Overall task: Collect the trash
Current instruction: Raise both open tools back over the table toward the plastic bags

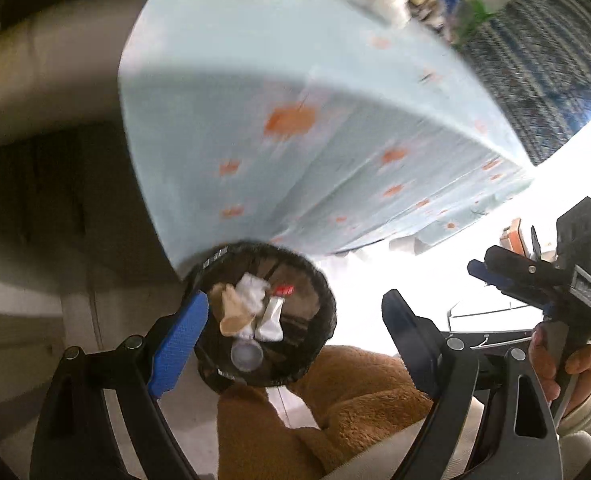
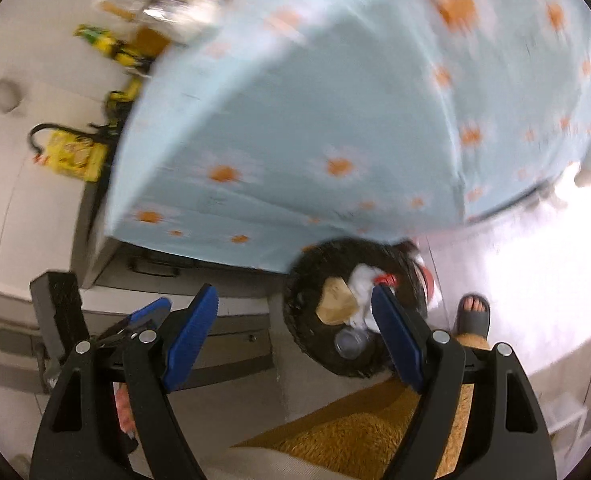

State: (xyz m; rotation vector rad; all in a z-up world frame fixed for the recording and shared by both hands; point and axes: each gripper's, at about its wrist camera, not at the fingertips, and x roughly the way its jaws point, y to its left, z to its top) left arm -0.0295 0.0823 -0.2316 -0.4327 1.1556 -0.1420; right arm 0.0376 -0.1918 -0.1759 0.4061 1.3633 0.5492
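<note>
Looking down along both tools, you see the black mesh bin on the floor beside the blue daisy tablecloth. Your left gripper has its jaws spread wide with nothing between the pads. Your right gripper is likewise wide apart and empty. Inside the bin lie a crumpled white tissue, a tan paper scrap, a squeezed tube with a red cap and a clear lid. Your sandalled foot stands just beside the bin.
</note>
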